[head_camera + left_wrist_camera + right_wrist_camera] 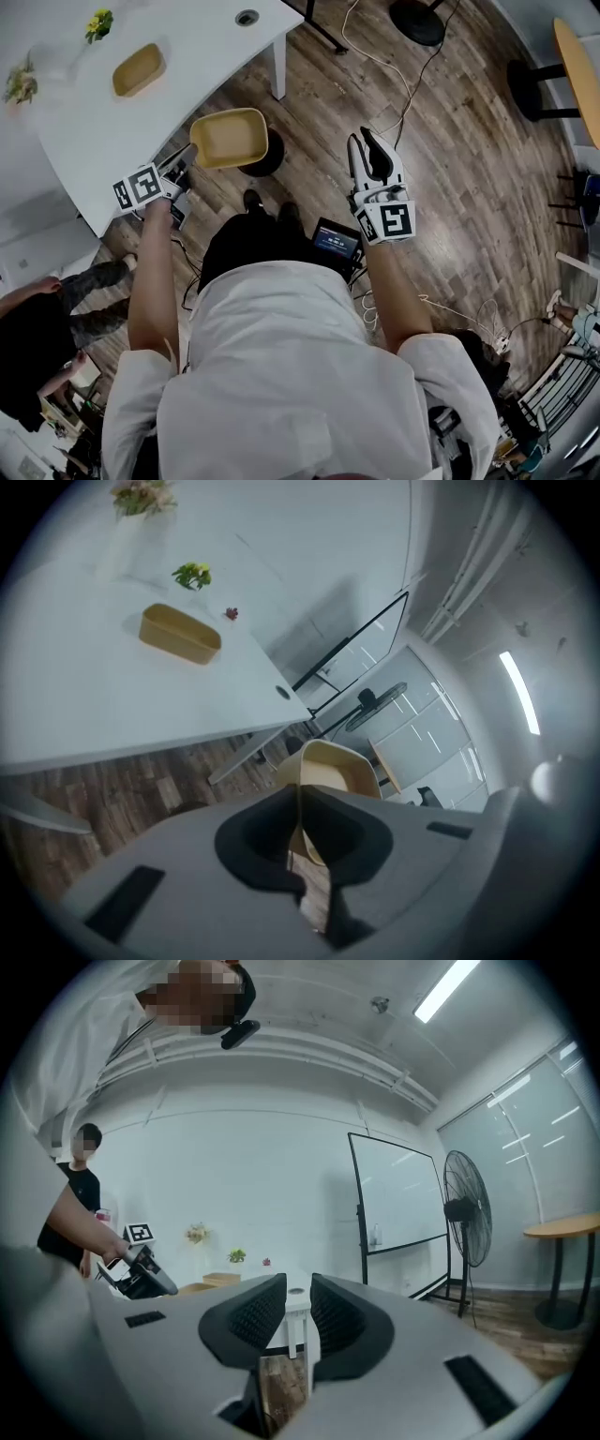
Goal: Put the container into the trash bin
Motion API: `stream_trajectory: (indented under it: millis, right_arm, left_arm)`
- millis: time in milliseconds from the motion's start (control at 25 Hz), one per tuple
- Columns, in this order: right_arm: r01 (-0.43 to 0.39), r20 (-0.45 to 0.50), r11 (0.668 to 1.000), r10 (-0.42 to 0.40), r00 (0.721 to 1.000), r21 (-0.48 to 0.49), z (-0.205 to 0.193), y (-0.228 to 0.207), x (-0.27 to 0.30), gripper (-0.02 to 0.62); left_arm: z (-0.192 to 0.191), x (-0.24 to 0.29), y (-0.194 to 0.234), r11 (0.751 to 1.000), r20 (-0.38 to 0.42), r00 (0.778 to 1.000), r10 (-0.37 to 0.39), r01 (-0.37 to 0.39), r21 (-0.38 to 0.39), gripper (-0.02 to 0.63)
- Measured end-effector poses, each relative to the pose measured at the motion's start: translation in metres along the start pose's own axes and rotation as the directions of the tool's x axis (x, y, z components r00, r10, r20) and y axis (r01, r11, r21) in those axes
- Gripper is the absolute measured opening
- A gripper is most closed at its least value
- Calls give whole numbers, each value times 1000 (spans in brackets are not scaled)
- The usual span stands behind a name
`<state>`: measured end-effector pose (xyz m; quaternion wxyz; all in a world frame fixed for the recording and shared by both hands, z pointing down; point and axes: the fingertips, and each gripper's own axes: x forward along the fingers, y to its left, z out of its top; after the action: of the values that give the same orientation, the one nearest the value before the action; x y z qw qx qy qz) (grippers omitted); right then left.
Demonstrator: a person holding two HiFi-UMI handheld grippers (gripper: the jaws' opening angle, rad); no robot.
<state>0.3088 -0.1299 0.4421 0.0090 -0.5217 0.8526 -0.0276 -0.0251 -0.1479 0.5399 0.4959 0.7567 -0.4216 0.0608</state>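
One container [230, 137] hangs just past the counter [187, 56] edge, over open floor [450, 141], with the left gripper [187, 161] clamped on its rim. Right gripper [373, 150] is farther off the counter, jaws slightly apart, empty. Second container [139, 70] sits on the counter.

A white short-sleeved shirt [281, 375] over dark trousers [246, 246]. The left claw [186, 165] and right claw [369, 142] have pale grey-white bodies and black ribbed pads, and each bears a cube of black-and-white square markers
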Motion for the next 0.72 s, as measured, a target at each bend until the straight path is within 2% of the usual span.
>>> stream_trajectory:
  millis: [120,400,720]
  right_arm:
    - [5,-32,1000,-5,999,-4,-17,-3,-3,101]
    - [-66,-127,998,64,990,-14,-84,2,22,74]
    - [-148,-167,989,143,976,-13,-147,14,57,58]
  left_arm:
    - [-21,24,24,999,-26,1000,16,-17,-51,23]
    - [-79,89,103,986,-90,992,85,-97,-136,23]
    - [-130,135,196,932,-34,986,166,-168,-321,23]
